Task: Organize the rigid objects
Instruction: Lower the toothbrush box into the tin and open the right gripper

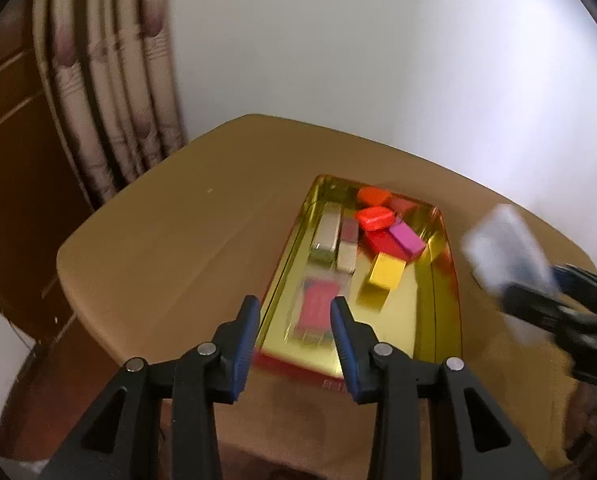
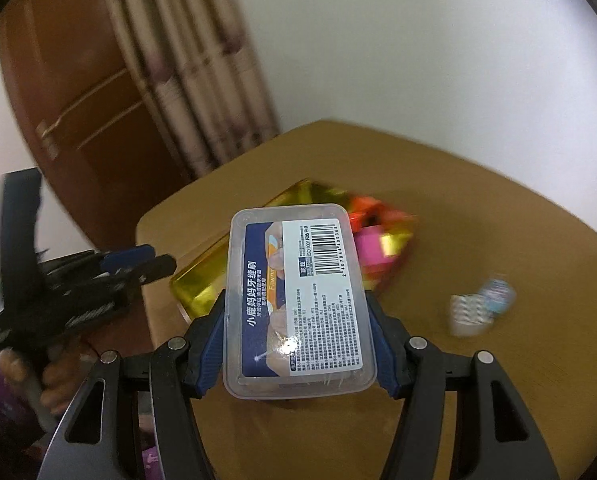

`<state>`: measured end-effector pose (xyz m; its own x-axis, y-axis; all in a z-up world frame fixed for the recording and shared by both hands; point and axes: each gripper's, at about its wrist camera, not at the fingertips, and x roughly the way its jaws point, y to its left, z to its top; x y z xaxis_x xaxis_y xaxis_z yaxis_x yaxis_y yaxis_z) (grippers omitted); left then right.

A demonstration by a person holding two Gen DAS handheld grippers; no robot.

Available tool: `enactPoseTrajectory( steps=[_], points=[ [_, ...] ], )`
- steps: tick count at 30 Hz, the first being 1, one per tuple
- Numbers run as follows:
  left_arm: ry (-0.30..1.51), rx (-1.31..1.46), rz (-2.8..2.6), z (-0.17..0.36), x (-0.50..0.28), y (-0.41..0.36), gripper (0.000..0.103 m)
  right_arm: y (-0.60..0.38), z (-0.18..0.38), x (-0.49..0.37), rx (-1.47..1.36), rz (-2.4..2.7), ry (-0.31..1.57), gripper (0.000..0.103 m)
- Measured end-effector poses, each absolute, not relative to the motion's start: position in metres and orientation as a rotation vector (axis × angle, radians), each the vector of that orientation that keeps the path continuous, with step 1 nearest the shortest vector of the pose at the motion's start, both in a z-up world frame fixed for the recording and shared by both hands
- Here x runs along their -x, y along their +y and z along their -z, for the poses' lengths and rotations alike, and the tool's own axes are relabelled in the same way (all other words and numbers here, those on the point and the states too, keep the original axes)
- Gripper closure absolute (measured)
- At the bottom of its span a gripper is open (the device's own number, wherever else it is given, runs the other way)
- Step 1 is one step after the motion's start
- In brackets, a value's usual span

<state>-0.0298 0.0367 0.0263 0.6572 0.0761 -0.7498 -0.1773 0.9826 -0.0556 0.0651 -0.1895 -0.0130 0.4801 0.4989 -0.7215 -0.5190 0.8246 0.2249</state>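
The right gripper clamps a clear plastic floss-pick box above the table near the gold tray, while the left gripper hangs part-open and empty; the smooth box could slip and scatter the tray's blocks.

White wall, striped curtain, wooden door

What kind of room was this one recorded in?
Probably a room in a home: a small tan table stands against a plain white wall, with patterned curtains and a brown wooden door beside it. A gold tray of coloured blocks sits on the table.
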Motion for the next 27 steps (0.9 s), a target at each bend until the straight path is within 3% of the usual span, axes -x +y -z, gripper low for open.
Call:
enactPoseTrajectory(
  steps=[12, 27],
  points=[
    [0.817, 0.142, -0.12, -0.021, 0.047, 0.04, 0.066, -0.133, 0.066, -0.088, 0.1, -0.647, 1.023, 0.045],
    [0.847, 0.168, -0.088, -0.013, 0.048, 0.043, 0.066, -0.123, 0.09, -0.1, 0.138, -0.58, 1.065, 0.044]
  ],
)
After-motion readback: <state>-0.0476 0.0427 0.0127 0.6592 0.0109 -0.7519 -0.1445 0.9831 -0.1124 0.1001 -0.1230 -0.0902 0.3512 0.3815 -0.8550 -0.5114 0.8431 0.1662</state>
